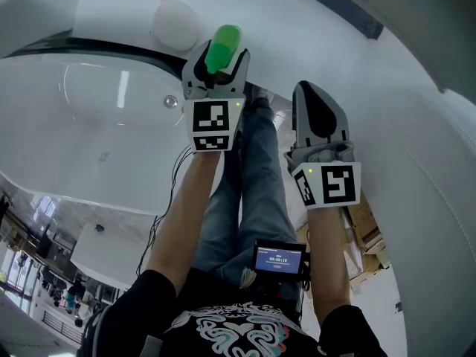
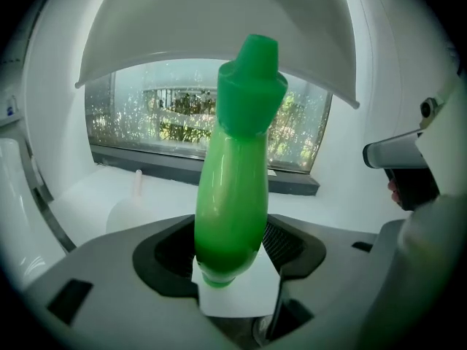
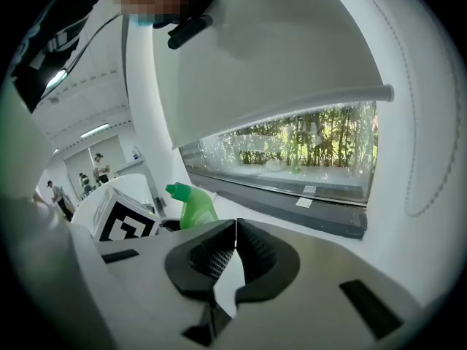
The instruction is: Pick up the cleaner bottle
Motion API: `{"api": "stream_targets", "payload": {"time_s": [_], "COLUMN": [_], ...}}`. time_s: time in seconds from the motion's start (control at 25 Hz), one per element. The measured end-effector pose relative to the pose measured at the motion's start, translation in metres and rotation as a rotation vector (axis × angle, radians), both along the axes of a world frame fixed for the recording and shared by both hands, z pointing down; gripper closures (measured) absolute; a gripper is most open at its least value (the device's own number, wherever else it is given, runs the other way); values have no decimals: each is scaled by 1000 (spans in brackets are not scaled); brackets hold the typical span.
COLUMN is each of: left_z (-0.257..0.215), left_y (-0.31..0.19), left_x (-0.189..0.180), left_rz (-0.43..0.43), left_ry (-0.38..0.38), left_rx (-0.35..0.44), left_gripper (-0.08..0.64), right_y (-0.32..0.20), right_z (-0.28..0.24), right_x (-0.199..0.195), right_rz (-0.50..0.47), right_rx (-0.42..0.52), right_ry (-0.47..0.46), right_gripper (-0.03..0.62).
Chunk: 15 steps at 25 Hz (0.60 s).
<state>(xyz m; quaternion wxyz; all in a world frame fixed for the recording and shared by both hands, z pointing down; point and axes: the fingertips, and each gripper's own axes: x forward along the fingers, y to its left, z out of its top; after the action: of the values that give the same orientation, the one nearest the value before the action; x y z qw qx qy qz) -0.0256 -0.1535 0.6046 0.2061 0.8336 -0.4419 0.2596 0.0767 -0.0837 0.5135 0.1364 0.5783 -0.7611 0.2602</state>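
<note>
The green cleaner bottle [image 1: 222,47] stands upright on a white ledge, its angled cap at the top. My left gripper [image 1: 216,71] reaches around it from the near side. In the left gripper view the bottle [image 2: 233,188] fills the gap between the dark pads [image 2: 288,243], and the left gripper [image 2: 232,252] stands wide, open around the bottle's lower body. My right gripper [image 1: 320,117] hangs to the right of the bottle, apart from it. Its jaws meet with nothing between them, so the right gripper [image 3: 235,240] is shut. From there the bottle [image 3: 191,206] shows at the left.
A white tub [image 1: 111,117] with a round drain [image 1: 170,102] lies left of the ledge. A pale round container [image 1: 175,22] stands just behind and left of the bottle. A dark-framed window [image 2: 182,122] runs along the back. The person's legs [image 1: 245,192] are below.
</note>
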Motion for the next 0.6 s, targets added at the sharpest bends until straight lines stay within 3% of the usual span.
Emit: {"api": "stream_targets", "payload": {"time_s": [0.44,0.6], "left_z": [16,17], "left_y": [-12,-19], "left_x": [5,6], "left_rz": [-77,-106], "left_ry": [43,80], "left_rx": [-24,42], "left_gripper": [304,304], "right_y": [1,1], "right_z": [4,9], "right_x": [4,5], "right_rz": [5,-12], "right_rx": [-21,-20], "right_ry": [-9,8], "right_gripper": [566,566]}}
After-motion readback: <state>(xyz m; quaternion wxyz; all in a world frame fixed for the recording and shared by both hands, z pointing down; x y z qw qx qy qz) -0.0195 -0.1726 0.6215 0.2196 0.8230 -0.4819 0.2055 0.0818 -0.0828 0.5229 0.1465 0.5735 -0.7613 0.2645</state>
